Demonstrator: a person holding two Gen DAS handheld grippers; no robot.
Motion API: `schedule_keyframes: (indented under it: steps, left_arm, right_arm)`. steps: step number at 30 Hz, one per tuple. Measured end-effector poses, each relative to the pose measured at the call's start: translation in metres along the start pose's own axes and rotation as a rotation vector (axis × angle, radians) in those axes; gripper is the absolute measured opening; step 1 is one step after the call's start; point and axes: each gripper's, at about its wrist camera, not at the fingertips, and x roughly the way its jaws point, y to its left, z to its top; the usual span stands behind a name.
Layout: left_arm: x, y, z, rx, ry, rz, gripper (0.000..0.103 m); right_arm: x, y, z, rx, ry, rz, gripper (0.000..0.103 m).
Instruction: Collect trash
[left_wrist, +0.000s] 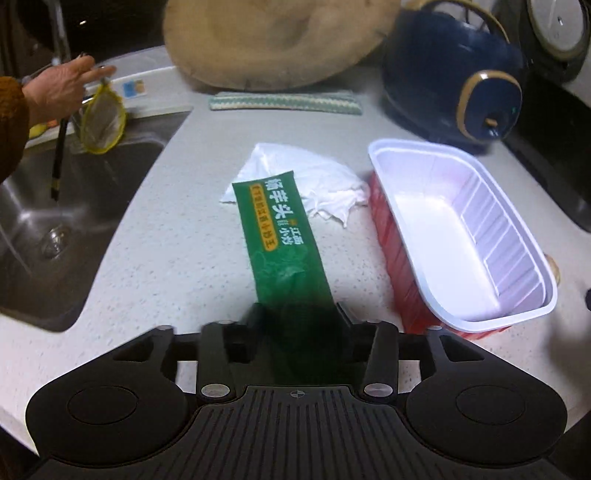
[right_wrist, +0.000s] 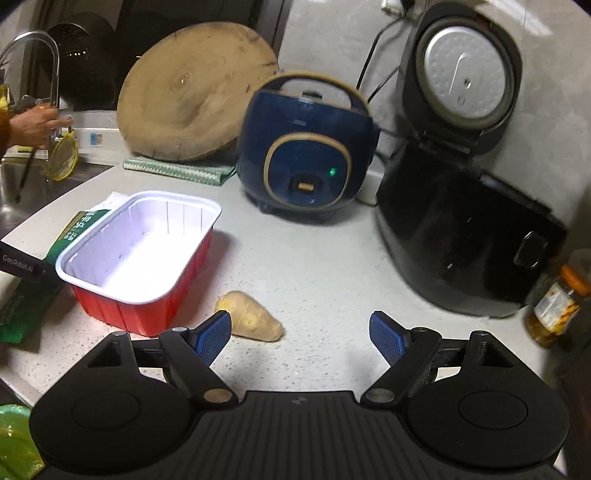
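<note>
Nearest the left camera, the left gripper (left_wrist: 299, 314) is pinching the near end of a green wrapper (left_wrist: 280, 236), jaws closed on it, so the flat glossy strip is sticking out forward over the speckled countertop (left_wrist: 177, 258), probably being carried off as trash. Its far end is lying over a crumpled white tissue (left_wrist: 325, 184), soft and creased, more trash waiting. Just right of both, a rectangular tray (left_wrist: 461, 229) is sitting upright and looking empty: ribbed white plastic inside, red outside. On the right side, the right gripper (right_wrist: 299, 332) is hovering with blue ridged pads spread wide, holding nothing, likely free for the next item. Just beyond its left pad a knobbly ginger piece (right_wrist: 251, 321) is lying near the tray. Farther back, a round wooden board (right_wrist: 192, 96) is leaning against the wall.
</note>
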Motion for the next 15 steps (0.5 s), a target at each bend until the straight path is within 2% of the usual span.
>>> schedule_keyframes:
  steps: [2,4,8,10,11,15]
  left_arm:
    - [0.005,-0.004,0.001,0.031,0.001,0.006,0.054]
    - [0.009,-0.004,0.003,0.017,0.006,-0.002,0.057]
    - [0.008,-0.006,-0.003,0.061,-0.018,-0.031,0.06]
    - [0.005,-0.004,-0.01,0.079,-0.048,-0.044,0.054]
    - [0.003,-0.002,-0.013,0.069,-0.064,-0.053,0.045]
    - [-0.009,0.018,-0.024,-0.067,-0.078,-0.146,0.03]
  right_arm:
    - [0.01,-0.005,-0.002,0.033,0.023,0.031,0.083]
    - [0.018,-0.011,-0.006,0.07,0.044,0.073,0.083]
    - [0.031,-0.009,-0.011,0.047,0.058,0.113,0.084]
    - [0.042,-0.006,-0.012,0.025,0.078,0.124,0.084]
    - [0.048,-0.004,-0.011,0.024,0.092,0.135,0.084]
    - [0.071,-0.004,-0.007,0.091,0.127,0.203,0.084]
